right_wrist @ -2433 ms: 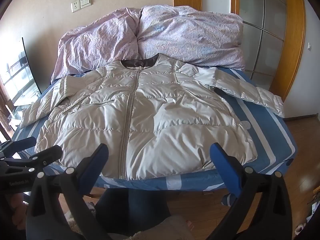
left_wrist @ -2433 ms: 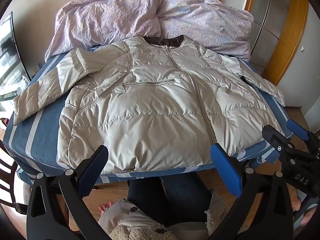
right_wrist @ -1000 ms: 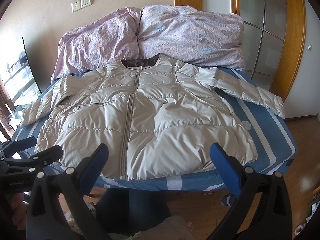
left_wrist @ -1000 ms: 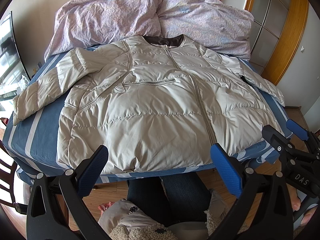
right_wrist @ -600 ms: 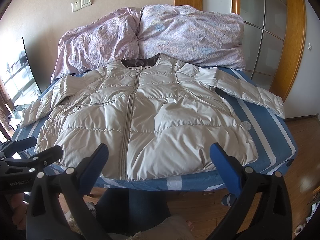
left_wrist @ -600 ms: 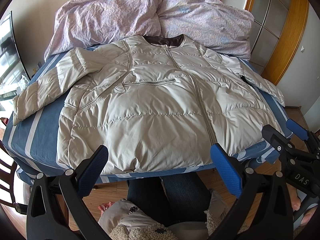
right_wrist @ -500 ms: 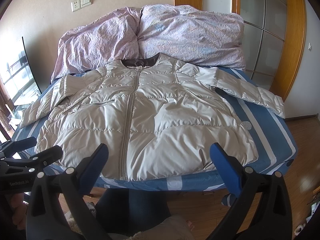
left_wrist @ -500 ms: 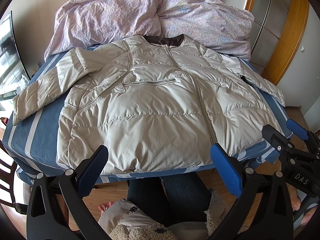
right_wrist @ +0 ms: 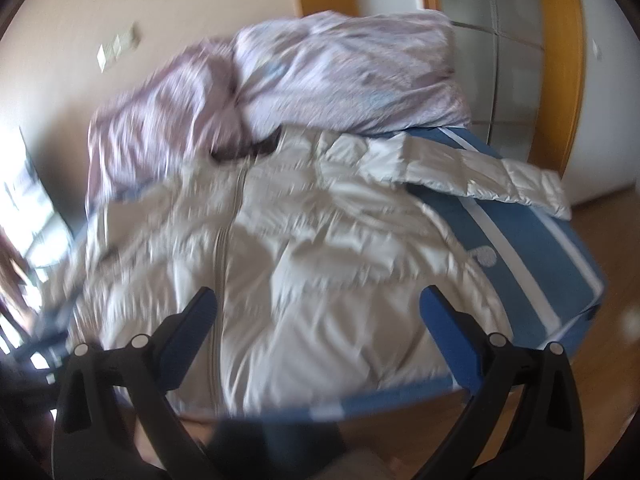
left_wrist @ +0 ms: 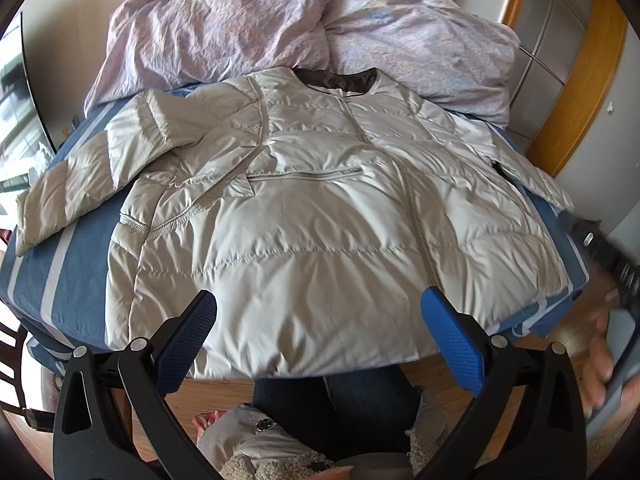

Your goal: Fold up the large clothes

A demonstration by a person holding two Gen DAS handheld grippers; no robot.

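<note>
A pale silver-beige puffer jacket (left_wrist: 320,208) lies flat and face up on the bed, zipped, collar toward the pillows, both sleeves spread out. Its left sleeve (left_wrist: 88,172) reaches the bed's left edge. The right sleeve (right_wrist: 488,184) lies across the blue sheet. My left gripper (left_wrist: 318,320) hangs open over the jacket's hem, touching nothing. My right gripper (right_wrist: 318,316) is open too, above the lower right of the jacket (right_wrist: 304,264); that view is blurred by motion. In the left wrist view a hand (left_wrist: 604,364) holds the other tool at the right edge.
A blue sheet with white stripes (left_wrist: 80,264) covers the bed. A crumpled lilac duvet (left_wrist: 280,24) is heaped at the head. Wooden door frames (left_wrist: 580,92) stand to the right. The person's legs and slippers (left_wrist: 320,420) are on the wood floor at the foot.
Both grippers have moved in over the jacket's hem after holding still. The right one swings fast and tilts toward the right sleeve, blurring its view.
</note>
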